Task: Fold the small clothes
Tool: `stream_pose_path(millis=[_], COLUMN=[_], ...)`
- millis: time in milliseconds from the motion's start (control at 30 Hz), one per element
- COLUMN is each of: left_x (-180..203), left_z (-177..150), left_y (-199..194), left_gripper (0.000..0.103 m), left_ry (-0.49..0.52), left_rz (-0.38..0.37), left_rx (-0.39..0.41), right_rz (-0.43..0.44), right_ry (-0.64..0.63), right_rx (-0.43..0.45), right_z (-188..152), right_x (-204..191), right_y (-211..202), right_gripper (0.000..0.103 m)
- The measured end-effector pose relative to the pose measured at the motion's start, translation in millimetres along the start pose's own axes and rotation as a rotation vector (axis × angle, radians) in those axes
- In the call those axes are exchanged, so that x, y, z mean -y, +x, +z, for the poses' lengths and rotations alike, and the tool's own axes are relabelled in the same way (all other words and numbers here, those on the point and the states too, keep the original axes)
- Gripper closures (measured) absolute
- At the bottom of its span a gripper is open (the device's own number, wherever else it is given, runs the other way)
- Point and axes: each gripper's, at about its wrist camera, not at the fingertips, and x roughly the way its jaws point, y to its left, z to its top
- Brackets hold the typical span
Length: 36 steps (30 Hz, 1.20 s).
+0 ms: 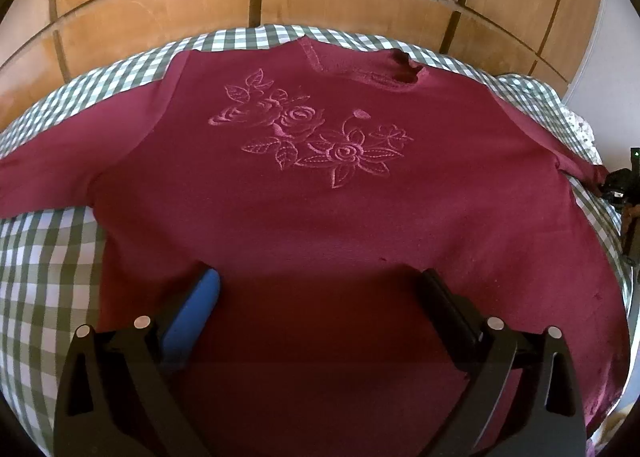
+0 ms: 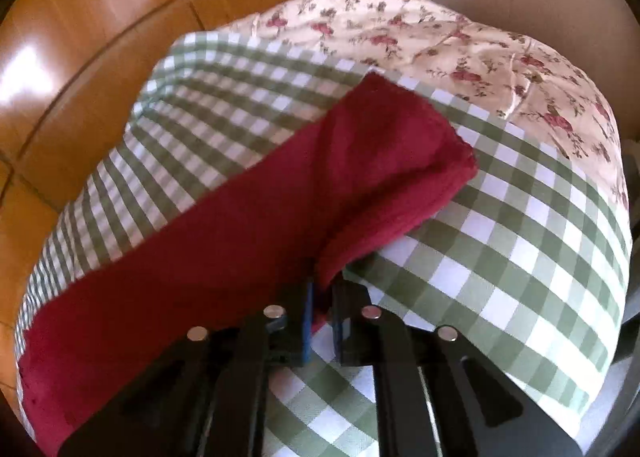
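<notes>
Maroon sweatshirt [image 1: 320, 197] spread flat on checked bedcover [image 1: 48, 257]. Left gripper [image 1: 320, 281] wide apart above hem; right gripper [image 2: 322, 293] clamped on sleeve [image 2: 384, 177].

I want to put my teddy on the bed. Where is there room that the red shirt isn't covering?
The dark red shirt fills the middle. Bare green checked cover shows left of the shirt's body, below its sleeve. More shows in the right wrist view, past the sleeve end pinched by the right gripper, toward the flowered quilt. The open left gripper hovers above the shirt.
</notes>
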Motion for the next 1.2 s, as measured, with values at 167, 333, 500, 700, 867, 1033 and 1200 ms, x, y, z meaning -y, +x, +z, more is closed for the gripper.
stream_pose_path(millis=[167,333,500,700,867,1033,1200], left_x=[-1.4,1.2,-7.3,-51.4,-154.2,-271.6,-366.9], left_z=[-1.0,-3.7,-9.1,5.7,35.0,37.8,21.7], left_y=[-1.2,-6.5,-18.4,-50.5,-64.7,-63.8,-62.5], left_gripper=[0.005,0.005,0.005,0.007,0.007,0.007,0.014], left_ry=[-0.005,-0.021,-0.089,-0.241,-0.411,-0.615,-0.814], left_rz=[-0.009,-0.006,-0.013,0.021,0.301,0.597,0.671], left_rx=[0.006,0.023,0.042,0.087,0.126,0.067,-0.013], right_rz=[-0.031,0.236,0.461,0.464,0.422,0.398,0.386], right_ry=[-0.083,-0.301,-0.477,-0.640,-0.691,-0.728,-0.740], right_rx=[0.110,0.055,-0.075,-0.164,-0.076,-0.059,-0.051], right_z=[-7.8,-56.1,-131.5,-227.9,-249.8,-257.1,-262.2], right_x=[-28.8,-116.1,-210.8,-267.7,-269.0,-275.2,-272.0], right_y=[-50.0,-90.4,-99.0,-78.8,-72.9,-70.1,-70.5], right_gripper=[0.034,0.030,0.027,0.024,0.018,0.013,0.011])
